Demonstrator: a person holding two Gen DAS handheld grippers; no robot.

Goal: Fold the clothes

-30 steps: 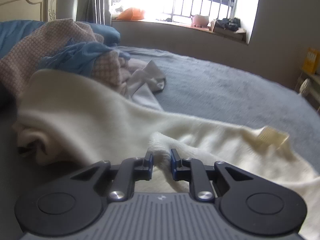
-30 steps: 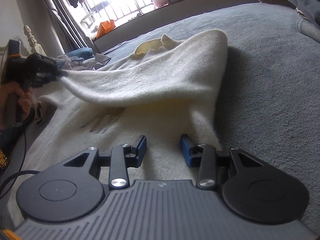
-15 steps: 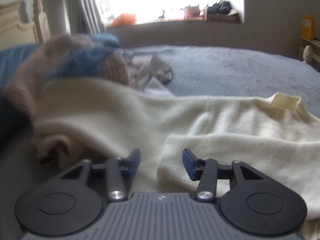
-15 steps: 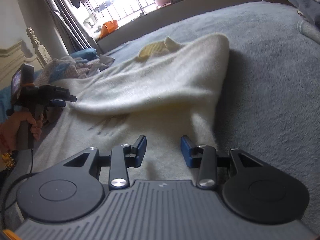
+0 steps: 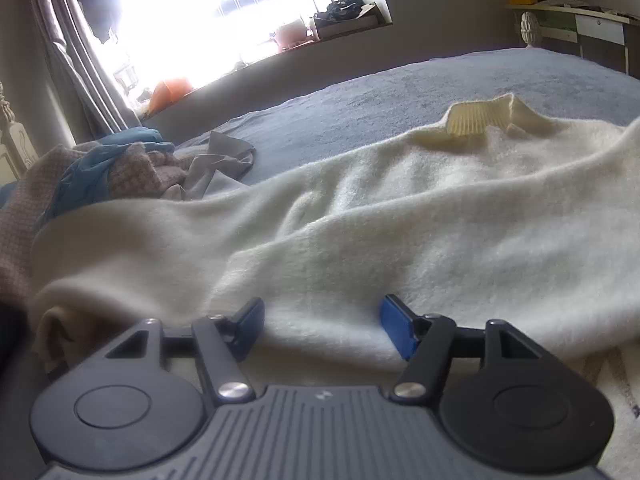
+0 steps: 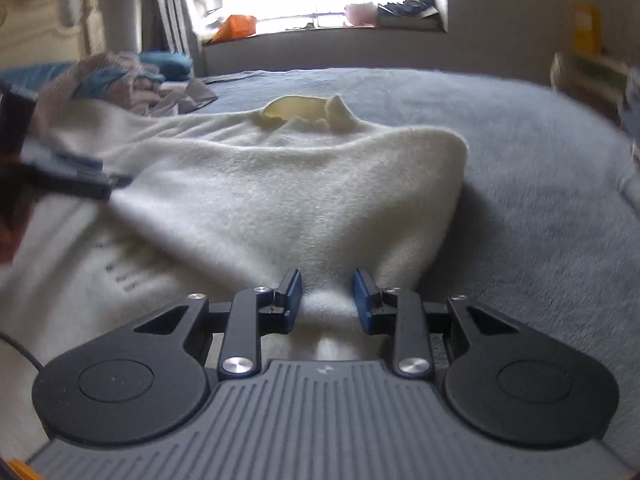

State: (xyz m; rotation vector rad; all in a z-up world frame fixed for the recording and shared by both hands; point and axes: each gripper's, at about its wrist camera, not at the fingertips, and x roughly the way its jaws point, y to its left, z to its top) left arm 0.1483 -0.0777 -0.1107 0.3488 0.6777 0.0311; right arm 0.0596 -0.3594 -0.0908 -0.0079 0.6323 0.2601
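My right gripper was closing, a hump of the cream sweater between its jaws but not yet pinched; my left gripper was opening, clear above the folded sleeve. The sweater lay across the grey bed, collar farthest. I judged it soft, light and floppy, best taken at folded edges.

Right gripper closing around a fold of cream sweater on grey bedspread.
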